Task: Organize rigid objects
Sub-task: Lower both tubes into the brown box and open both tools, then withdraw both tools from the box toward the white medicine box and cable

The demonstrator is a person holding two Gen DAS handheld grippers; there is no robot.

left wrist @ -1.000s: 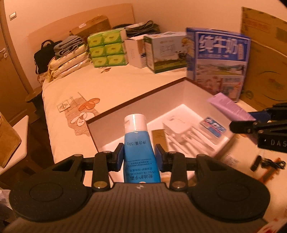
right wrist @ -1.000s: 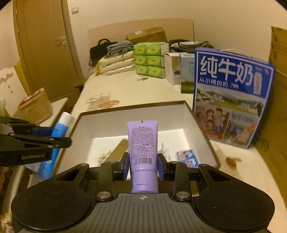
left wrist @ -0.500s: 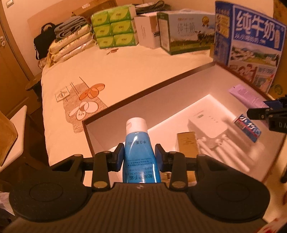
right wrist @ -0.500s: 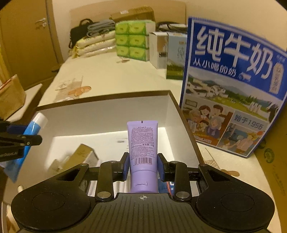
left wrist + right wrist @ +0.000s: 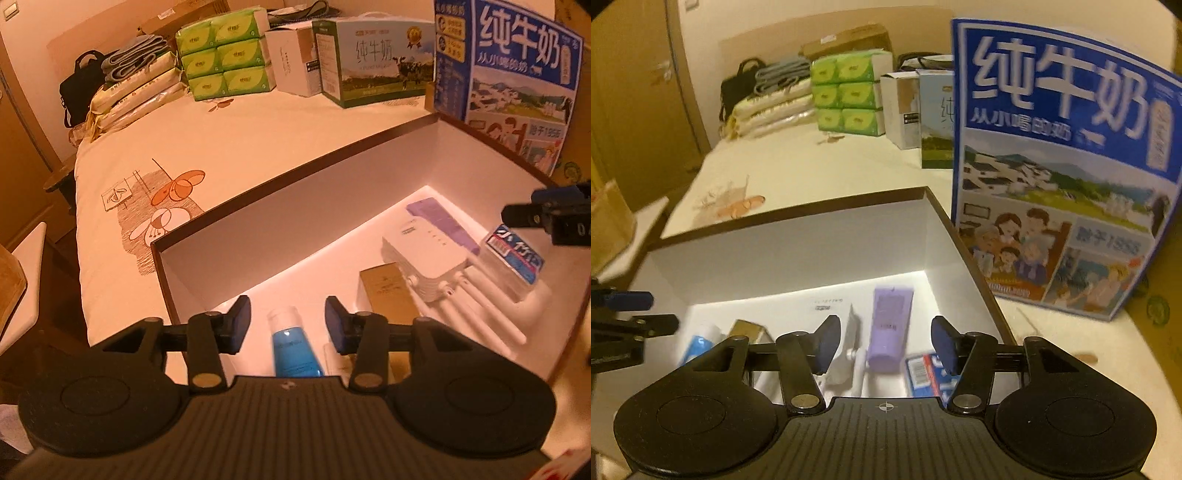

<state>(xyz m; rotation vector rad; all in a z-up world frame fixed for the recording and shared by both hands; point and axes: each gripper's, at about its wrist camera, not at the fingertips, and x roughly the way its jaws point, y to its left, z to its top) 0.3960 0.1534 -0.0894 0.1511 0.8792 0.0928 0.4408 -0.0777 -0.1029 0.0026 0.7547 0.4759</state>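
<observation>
Jaws of both grippers are opening, empty, above tubes lying beside a router [image 5: 424,254] in the box [image 5: 295,206].

Both wrist views look steeply down, close over shared white box [image 5: 258,221] [image 5: 798,254] interior.

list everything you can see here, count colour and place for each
storage box: 1, white inside with a brown rim, on the bed
blue tube: 1, in the box, near end
purple tube: 1, in the box, far right
gold carton: 1, in the box
router: 1, white, in the box
blue-and-white pack: 1, in the box, right
milk cartons: 2, blue and pale green, behind the box
tissue packs: 6, green, stacked at the bed's far end
left tool: jaws opening, blue tube released
right tool: jaws opening, purple tube released
</observation>
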